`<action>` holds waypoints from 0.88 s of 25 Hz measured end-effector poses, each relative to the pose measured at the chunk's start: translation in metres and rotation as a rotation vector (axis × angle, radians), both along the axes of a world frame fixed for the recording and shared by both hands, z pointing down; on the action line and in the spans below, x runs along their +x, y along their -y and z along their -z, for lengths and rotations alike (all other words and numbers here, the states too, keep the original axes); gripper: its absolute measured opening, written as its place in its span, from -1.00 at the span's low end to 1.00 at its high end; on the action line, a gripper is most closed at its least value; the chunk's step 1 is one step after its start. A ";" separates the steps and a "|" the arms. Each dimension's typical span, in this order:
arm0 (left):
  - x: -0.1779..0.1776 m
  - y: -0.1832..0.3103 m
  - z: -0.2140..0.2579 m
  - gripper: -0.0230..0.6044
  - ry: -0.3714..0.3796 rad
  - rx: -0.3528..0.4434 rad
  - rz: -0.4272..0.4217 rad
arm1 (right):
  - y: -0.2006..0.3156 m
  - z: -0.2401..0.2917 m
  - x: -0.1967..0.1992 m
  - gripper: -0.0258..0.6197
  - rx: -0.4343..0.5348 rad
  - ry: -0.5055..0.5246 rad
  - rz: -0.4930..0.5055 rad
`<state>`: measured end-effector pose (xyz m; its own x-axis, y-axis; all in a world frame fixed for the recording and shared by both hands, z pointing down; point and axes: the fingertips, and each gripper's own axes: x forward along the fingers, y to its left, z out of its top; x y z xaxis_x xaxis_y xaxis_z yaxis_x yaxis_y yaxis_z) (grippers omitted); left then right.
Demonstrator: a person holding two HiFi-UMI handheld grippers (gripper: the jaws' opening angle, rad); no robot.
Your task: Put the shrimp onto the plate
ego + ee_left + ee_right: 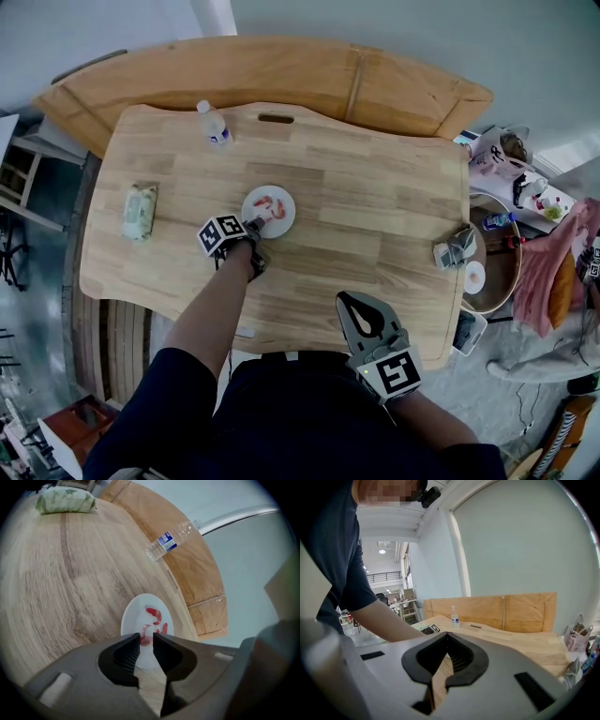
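Head view, over a wooden table (375,206): left gripper (253,228) at the near rim of a white plate (284,217) at mid-table, red shrimp (267,204) lying on the plate. Left gripper view: jaws a narrow gap apart, nothing pinched, shrimp on the plate right at the tips and just beyond them. Right gripper (345,300) well apart from the plate, over the table's near edge, jaws pressed together on nothing. Water bottle (214,124) upright near the far edge; green packet (139,211) toward the left side.
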<state>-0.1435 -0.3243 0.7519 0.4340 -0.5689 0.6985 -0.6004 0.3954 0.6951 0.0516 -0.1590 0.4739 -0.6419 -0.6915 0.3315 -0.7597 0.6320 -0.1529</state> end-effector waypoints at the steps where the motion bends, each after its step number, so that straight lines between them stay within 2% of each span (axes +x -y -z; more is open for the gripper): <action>1: -0.001 -0.001 0.000 -0.68 0.006 -0.016 -0.001 | 0.001 0.001 0.000 -0.89 0.002 0.006 -0.003; 8: 0.001 -0.009 -0.003 -0.65 0.016 -0.113 -0.047 | 0.004 0.007 -0.003 -0.89 0.017 0.030 0.005; 13: 0.005 -0.013 0.001 -0.64 0.035 -0.139 -0.100 | 0.003 0.006 -0.002 -0.89 0.008 0.046 0.003; 19: 0.013 -0.022 0.005 -0.64 -0.061 -0.077 -0.095 | 0.000 0.006 -0.005 -0.89 0.018 0.055 0.017; 22: 0.015 -0.017 0.008 -0.65 -0.122 -0.015 -0.044 | -0.003 0.007 -0.006 -0.89 0.023 0.050 0.028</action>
<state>-0.1289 -0.3074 0.7434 0.5408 -0.5373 0.6472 -0.5289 0.3811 0.7583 0.0459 -0.1559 0.4665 -0.6763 -0.6801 0.2828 -0.7336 0.6567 -0.1749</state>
